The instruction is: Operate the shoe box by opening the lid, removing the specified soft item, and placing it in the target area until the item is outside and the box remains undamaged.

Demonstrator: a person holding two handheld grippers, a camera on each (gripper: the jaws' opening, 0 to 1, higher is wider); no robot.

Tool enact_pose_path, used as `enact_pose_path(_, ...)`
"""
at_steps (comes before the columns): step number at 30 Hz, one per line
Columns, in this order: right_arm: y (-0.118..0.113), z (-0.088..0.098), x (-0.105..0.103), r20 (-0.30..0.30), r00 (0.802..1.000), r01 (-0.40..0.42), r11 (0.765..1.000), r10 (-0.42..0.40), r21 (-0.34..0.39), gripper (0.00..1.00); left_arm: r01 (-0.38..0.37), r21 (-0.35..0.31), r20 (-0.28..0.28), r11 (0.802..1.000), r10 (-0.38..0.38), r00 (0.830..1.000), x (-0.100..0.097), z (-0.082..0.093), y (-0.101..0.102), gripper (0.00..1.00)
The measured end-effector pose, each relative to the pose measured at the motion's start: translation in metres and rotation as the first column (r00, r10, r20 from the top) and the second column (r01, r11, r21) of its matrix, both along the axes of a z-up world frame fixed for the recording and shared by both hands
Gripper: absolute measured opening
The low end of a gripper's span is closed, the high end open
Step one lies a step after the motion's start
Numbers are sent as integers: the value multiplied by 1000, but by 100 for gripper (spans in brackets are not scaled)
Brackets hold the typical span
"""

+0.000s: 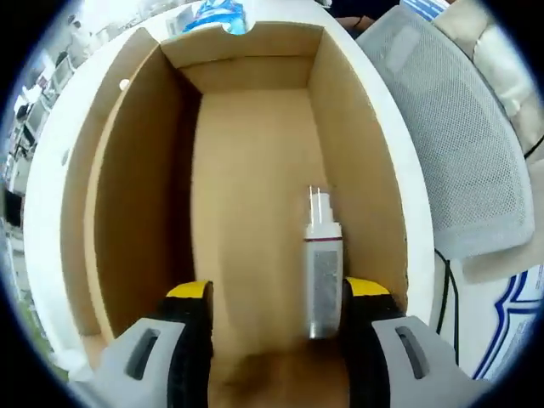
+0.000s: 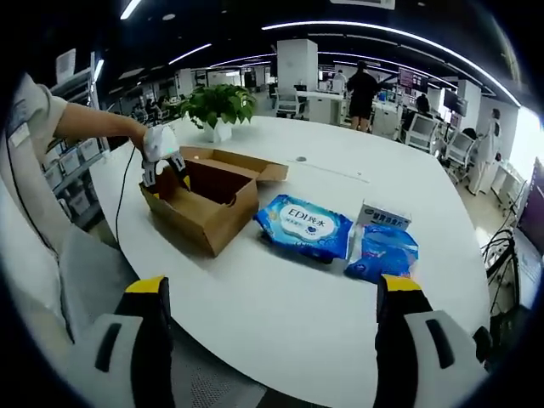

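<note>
In the right gripper view, a person's sleeve and arm (image 2: 81, 123) reach in from the far left, holding the left gripper (image 2: 161, 170) down inside the near end of an open cardboard box (image 2: 208, 212). The box sits on a big white table (image 2: 340, 289) with its flap (image 2: 251, 163) folded out toward the middle of the table. Behind it, near the table's far edge, stands a potted plant (image 2: 217, 106). To the right of the box lies a blue pack of wipes (image 2: 304, 226), and just beside that a smaller blue packet (image 2: 381, 252) touching a small white carton (image 2: 384, 216). The right gripper (image 2: 270, 319) hangs over the near edge of the table, its jaws wide apart with nothing between them. The room is an open office with long ceiling lights, desks and chairs; a person (image 2: 362, 92) stands far back, right of centre.

In the left gripper view, the left gripper (image 1: 276, 314) looks straight down into the box (image 1: 136, 221), brown inside with a white rim. Its jaws stand spread; a small white bottle (image 1: 323, 280) with a dark band lies on the box floor against the right jaw, not pinched. A blue packet (image 1: 217, 15) peeks over the far box wall. To the right outside the box is a grey mesh chair (image 1: 463, 144).
</note>
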State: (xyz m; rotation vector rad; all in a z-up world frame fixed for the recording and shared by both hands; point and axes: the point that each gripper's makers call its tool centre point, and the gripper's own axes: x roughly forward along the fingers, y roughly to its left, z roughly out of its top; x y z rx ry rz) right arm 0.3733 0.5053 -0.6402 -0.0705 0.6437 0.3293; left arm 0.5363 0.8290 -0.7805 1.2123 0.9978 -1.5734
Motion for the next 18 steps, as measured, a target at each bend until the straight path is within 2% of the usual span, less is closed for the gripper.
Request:
enact_pose_path(5,2,0,1,6,1000,2,1000,-2,7,96,-3,1,1,1000,3,1000,-5,-5,0,55)
enact_pose_path(11,6,-3,0,7,1000,-8,1000,8,12,94,17,-9,-4,1000,-17,1000,-13,-5,-1,41)
enact_pose_path(17,11,-4,1,10,1000,-22,1000,22,14,91,33,-37,6,999,-33,999,-20,-7,-4,21)
enact_pose_path(18,12,-4,1,11,1000,-24,1000,24,15,91,36,-37,10,999,-36,999,-21,-8,-4,21)
